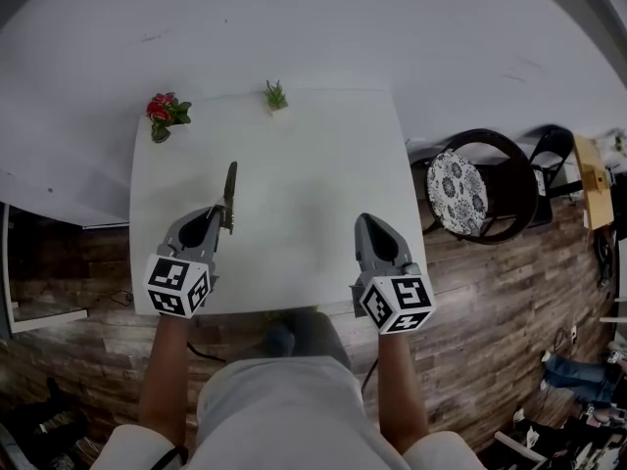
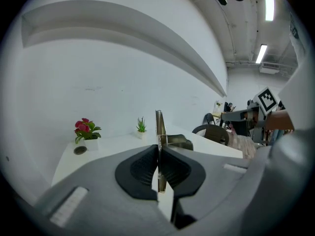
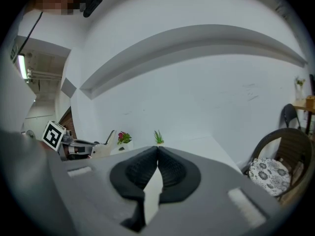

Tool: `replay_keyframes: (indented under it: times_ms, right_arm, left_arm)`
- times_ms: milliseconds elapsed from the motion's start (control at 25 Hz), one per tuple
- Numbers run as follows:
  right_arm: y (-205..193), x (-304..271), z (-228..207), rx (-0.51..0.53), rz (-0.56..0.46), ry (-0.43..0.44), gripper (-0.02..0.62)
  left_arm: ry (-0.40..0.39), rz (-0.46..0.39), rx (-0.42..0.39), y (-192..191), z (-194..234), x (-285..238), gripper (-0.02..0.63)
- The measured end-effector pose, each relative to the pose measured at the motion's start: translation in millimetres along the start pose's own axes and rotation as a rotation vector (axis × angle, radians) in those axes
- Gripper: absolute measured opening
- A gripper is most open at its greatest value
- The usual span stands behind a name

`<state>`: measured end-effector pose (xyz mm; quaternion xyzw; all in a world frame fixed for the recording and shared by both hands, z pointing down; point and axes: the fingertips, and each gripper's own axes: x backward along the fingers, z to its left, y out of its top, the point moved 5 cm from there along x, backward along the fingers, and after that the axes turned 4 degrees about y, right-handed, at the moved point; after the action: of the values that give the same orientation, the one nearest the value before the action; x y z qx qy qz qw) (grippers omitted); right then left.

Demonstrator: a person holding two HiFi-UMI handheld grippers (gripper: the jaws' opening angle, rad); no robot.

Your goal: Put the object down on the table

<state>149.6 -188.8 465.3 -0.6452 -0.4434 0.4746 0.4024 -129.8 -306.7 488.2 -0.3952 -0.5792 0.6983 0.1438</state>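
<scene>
Tool in grip, not yet set down

Left tongs [image 1: 223, 219] were clamped on a slim metal tool [image 1: 230, 186] over the left side of the table [image 1: 313, 164]; right tongs [image 1: 365, 221] were closed on nothing; next, I judged, lower it flat, then release.

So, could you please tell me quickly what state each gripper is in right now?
Left gripper: closed on a thin tool.
Right gripper: closed, empty.

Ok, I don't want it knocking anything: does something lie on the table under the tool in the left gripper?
Nothing visible does. The tool in the left gripper is over bare table; the red flowers and green plant stand at its far edge.
</scene>
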Motion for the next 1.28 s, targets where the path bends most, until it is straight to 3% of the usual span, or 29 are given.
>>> replay_keyframes:
  times_ms: [720, 1080, 1280]
  right_arm:
    - [-23, -19, -8, -0.014, 0.037, 0.009, 0.003]
    - [-29, -28, 3, -0.014, 0.041, 0.011, 0.003]
    - [-33, -30, 5, -0.027, 0.043, 0.014, 0.003]
  left_arm:
    - [-0.076, 0.223, -0.425, -47, -14, -56, 0.011]
    - [-0.091, 0.273, -0.592, -63, -13, -66, 0.012]
    - [-0.137, 0.29, -0.735, -72, -23, -70, 0.012]
